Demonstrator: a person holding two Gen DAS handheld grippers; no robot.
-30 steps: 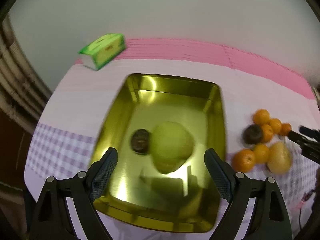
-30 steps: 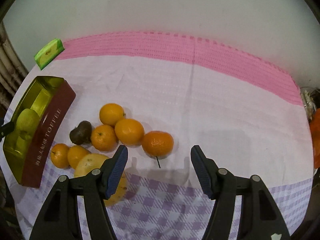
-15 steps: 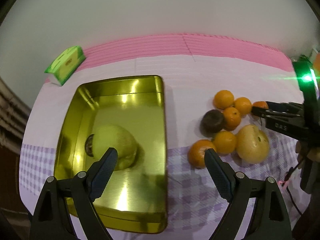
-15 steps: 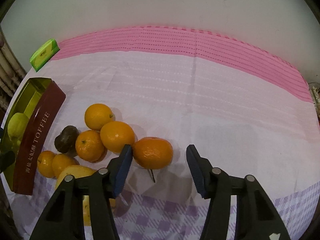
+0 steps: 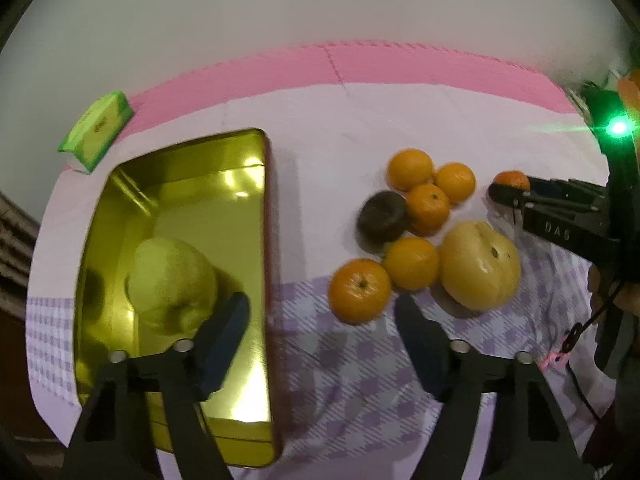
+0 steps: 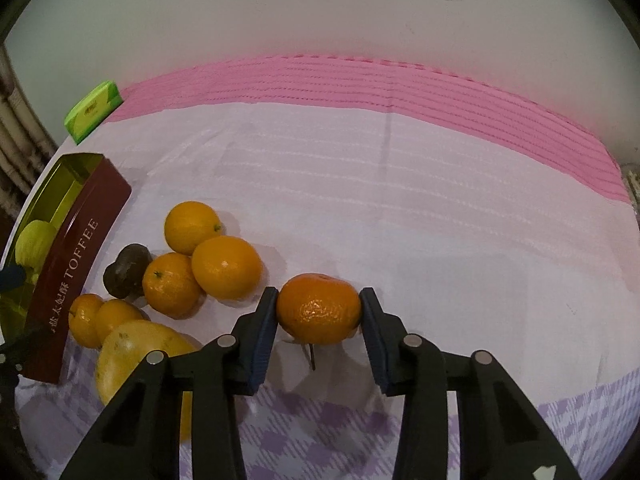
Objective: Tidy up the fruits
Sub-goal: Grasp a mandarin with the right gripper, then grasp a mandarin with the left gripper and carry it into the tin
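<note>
Fruits cluster right of the toffee tin [image 6: 76, 276]; right gripper [image 6: 319, 312] pinches a mandarin [image 6: 319, 308], while left gripper [image 5: 322, 314], jaws just narrowing, holds nothing.

Both my wrist cams look steeply down, close over the tablecloth [image 5: 384, 120]; they share the fruit pile [image 6: 200, 276] and tin [image 5: 180, 208].

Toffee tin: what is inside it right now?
The toffee tin holds a pale green fruit. Beside it a dark shape, blurred. The left tongs cover the near floor.
</note>
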